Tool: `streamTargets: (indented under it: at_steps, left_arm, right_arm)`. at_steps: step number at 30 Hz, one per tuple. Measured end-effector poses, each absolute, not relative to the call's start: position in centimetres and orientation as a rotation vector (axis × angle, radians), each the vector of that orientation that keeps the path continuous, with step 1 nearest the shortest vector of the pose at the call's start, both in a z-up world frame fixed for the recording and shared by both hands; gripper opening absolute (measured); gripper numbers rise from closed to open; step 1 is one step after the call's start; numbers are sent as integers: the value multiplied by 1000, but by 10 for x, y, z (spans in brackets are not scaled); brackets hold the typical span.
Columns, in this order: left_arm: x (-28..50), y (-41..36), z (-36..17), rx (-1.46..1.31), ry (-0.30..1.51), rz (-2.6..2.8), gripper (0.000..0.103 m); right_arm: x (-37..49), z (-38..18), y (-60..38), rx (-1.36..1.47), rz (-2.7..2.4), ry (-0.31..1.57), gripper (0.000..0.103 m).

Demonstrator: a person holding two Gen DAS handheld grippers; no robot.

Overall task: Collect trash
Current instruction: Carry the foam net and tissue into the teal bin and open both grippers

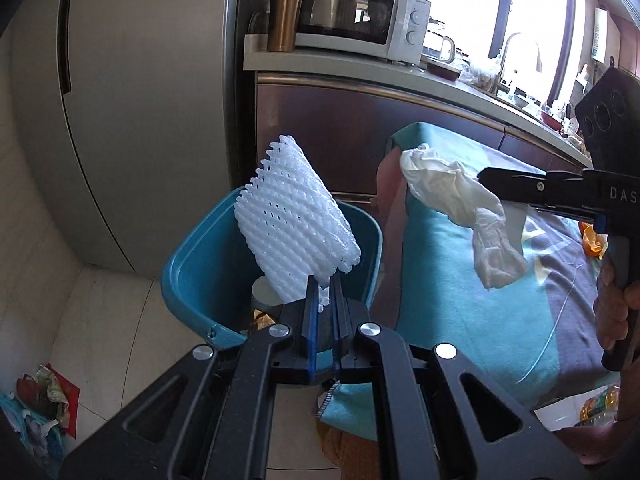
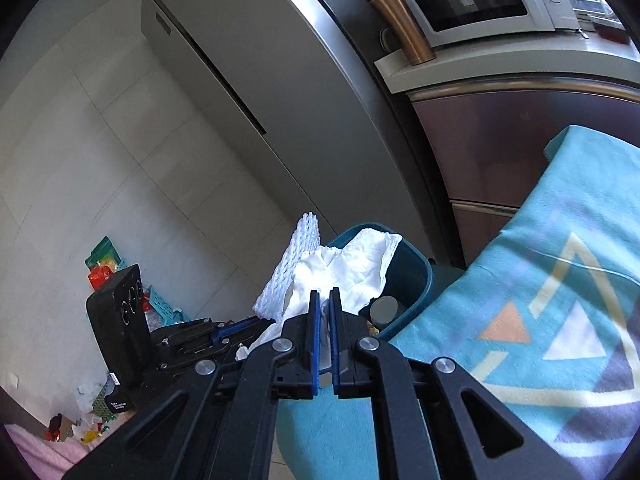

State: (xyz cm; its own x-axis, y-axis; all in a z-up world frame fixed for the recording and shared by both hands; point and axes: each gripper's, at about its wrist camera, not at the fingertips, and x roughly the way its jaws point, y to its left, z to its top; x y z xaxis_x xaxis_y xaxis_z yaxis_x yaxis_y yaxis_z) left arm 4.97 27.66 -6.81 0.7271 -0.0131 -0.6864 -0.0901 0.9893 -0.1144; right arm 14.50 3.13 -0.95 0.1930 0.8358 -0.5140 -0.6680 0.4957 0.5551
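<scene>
Left claw (image 1: 325, 292) clamped on white foam netting (image 1: 296, 220), mid-frame above the teal bin (image 1: 192, 280). Right claw (image 2: 324, 308) pinching a crumpled tissue (image 2: 348, 268) near the bin's rim. Both probably featherlight, soft, crushable; best gripped by an edge.

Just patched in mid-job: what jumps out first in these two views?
The left tool is shut on a white foam net, held over the teal bin by the fridge. The right tool grips a crumpled white tissue above the teal blanket.
</scene>
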Motion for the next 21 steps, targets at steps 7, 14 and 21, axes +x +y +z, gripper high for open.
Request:
streamTargets:
  at_steps: [7, 14, 21]
  left_arm:
    - [69, 283, -92, -139, 832, 59, 7]
    - [90, 286, -108, -160, 877, 69, 9]
    - [105, 293, -123, -208, 906, 73, 10]
  right_arm:
    - [158, -28, 69, 174, 1042, 944, 4]
    - [168, -44, 96, 92, 1000, 1007, 5]
    - [172, -54, 100, 100, 968, 1031, 12]
